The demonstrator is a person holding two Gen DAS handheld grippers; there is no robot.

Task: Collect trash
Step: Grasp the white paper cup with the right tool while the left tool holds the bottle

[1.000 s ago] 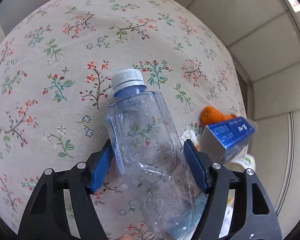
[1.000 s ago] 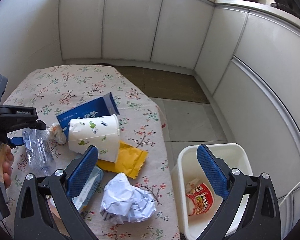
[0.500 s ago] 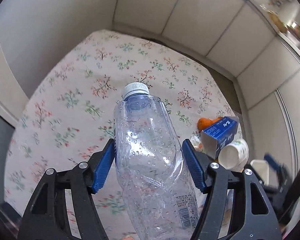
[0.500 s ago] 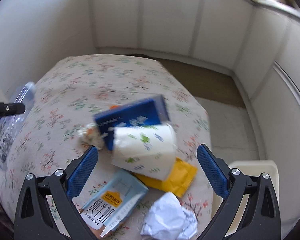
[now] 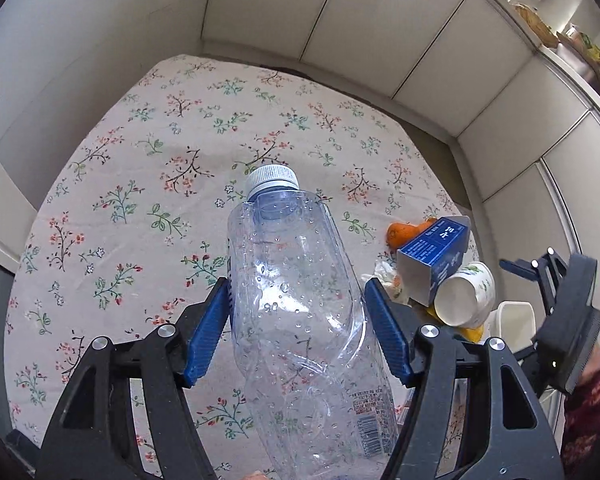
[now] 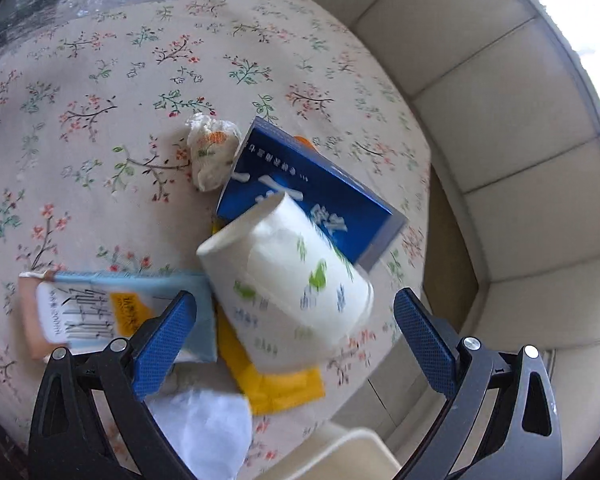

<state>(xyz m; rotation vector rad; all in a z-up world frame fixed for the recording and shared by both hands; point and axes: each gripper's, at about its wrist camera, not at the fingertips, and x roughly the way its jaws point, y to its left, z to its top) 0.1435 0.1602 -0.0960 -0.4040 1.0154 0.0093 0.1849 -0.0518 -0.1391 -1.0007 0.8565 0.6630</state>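
The left gripper (image 5: 296, 328) pinches a crumpled clear plastic bottle (image 5: 300, 312) between its blue pads, white cap pointing away, the bottle raised above the floral tablecloth (image 5: 140, 200). The right gripper (image 6: 296, 336) hangs over the litter pile with its fingers spread wide and nothing between them. Nearest its left finger lies a pale blue drink carton (image 6: 100, 316) flat on the cloth, and beside that a crumpled white paper ball (image 6: 204, 428), partly hidden by the finger. A yellow wrapper (image 6: 276, 384) lies under a white paper cup (image 6: 288, 272) printed with green leaves; the cup lies on its side, leaning against a dark blue box (image 6: 312, 192). Just beyond the box sits a small wadded tissue (image 6: 212, 152), and an orange peel (image 5: 406, 232) shows behind the box in the left view. At the table's edge, lower down, the rim of a white bin (image 6: 340, 452) is visible. White cabinet doors (image 5: 340, 20) stand behind the table.
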